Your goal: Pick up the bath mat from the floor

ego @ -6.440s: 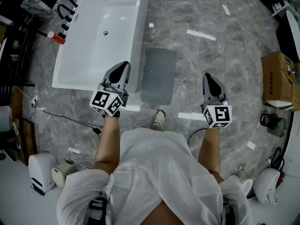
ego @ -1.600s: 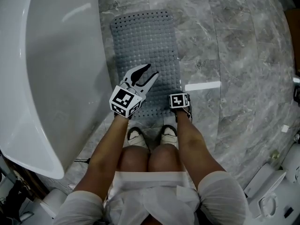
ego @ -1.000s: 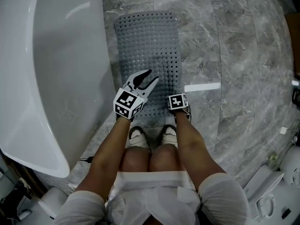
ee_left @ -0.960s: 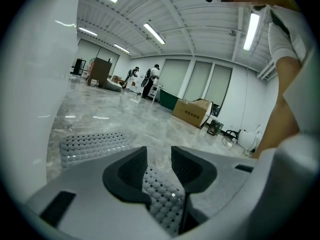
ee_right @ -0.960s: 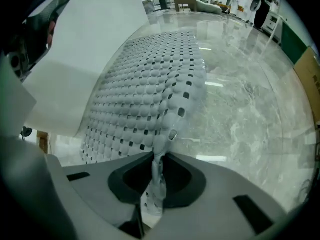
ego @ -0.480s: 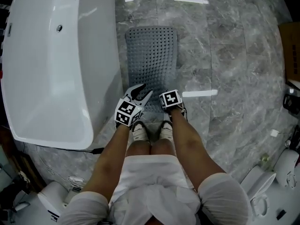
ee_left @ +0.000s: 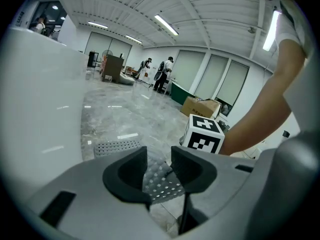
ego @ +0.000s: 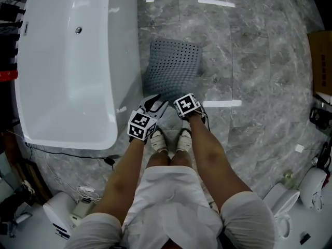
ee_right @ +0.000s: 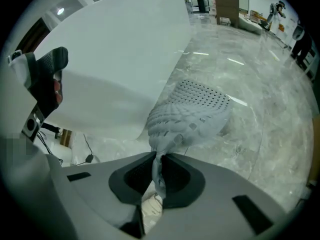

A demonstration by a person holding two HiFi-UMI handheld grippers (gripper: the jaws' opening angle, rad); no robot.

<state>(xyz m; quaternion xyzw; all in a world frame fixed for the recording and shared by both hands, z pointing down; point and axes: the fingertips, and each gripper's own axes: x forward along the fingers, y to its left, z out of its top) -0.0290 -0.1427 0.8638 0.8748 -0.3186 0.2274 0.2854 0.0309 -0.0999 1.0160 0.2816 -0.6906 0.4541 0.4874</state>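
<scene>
While its jaws have just been closing, the right hand-held gripper clamps the raised edge of the bath mat. The left hand-held gripper has its jaws apart, pressing on nothing.

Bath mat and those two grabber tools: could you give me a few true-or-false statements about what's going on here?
1. The right gripper pinches the bath mat. True; its jaws have just been closing on it.
2. The mat lies wholly flat on the floor. False: its near end is lifted.
3. The left gripper is clamped shut. False: its jaws stand apart.
4. A white bathtub stands beside the mat. True.
</scene>
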